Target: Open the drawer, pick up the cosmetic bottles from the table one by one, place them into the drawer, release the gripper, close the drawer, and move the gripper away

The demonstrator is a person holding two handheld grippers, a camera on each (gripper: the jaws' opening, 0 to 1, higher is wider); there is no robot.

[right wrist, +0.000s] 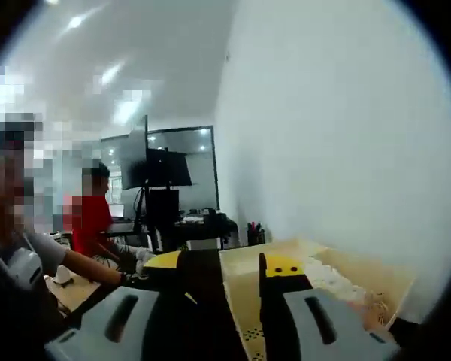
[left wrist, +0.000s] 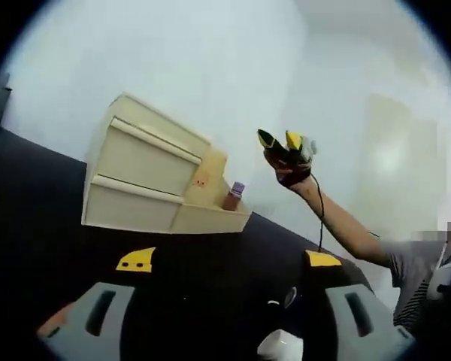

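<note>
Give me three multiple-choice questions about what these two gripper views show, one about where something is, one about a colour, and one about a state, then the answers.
1. Where is the small bottle?
A. on the low side tray of the cream organiser
B. on the dark table
C. in a gripper

2. What colour is the bottle's cap?
A. green
B. purple
C. white

3. How do the organiser's two drawers stand?
A. both pulled out
B. top one removed
C. both shut

Answers: 1 A, it stands in the tray beside the drawers; 2 B, the cap is purple over a reddish body; 3 C, both fronts sit flush, while the left gripper hangs open and empty.
</note>
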